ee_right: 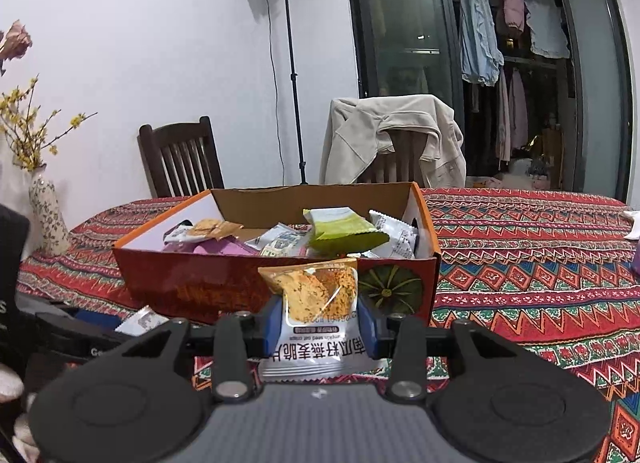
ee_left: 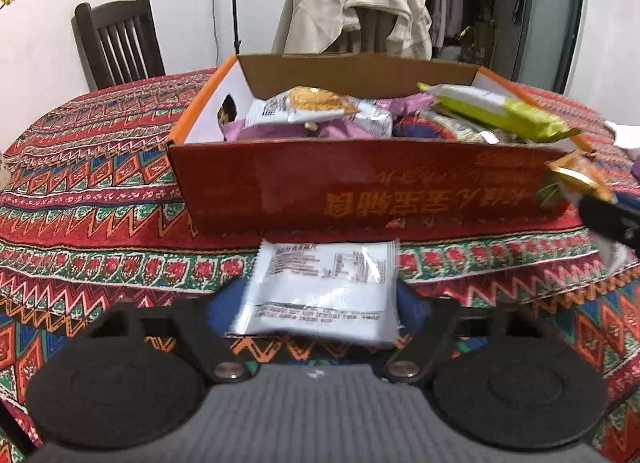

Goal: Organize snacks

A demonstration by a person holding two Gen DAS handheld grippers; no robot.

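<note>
Right wrist: right claw (ee_right: 320, 327) pinching packet (ee_right: 316, 315) labelled "pumpkin seed oat crisps".

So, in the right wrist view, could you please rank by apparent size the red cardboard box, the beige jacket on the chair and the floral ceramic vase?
1. Red cardboard box, largest.
2. Beige jacket; it hangs farther away, so real size is uncertain.
3. Floral ceramic vase, smallest.

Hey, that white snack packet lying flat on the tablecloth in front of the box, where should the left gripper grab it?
Grip the white packet across its two long side edges, coming from its near end: it lies flat, lengthwise between the left gripper fingers.
</note>
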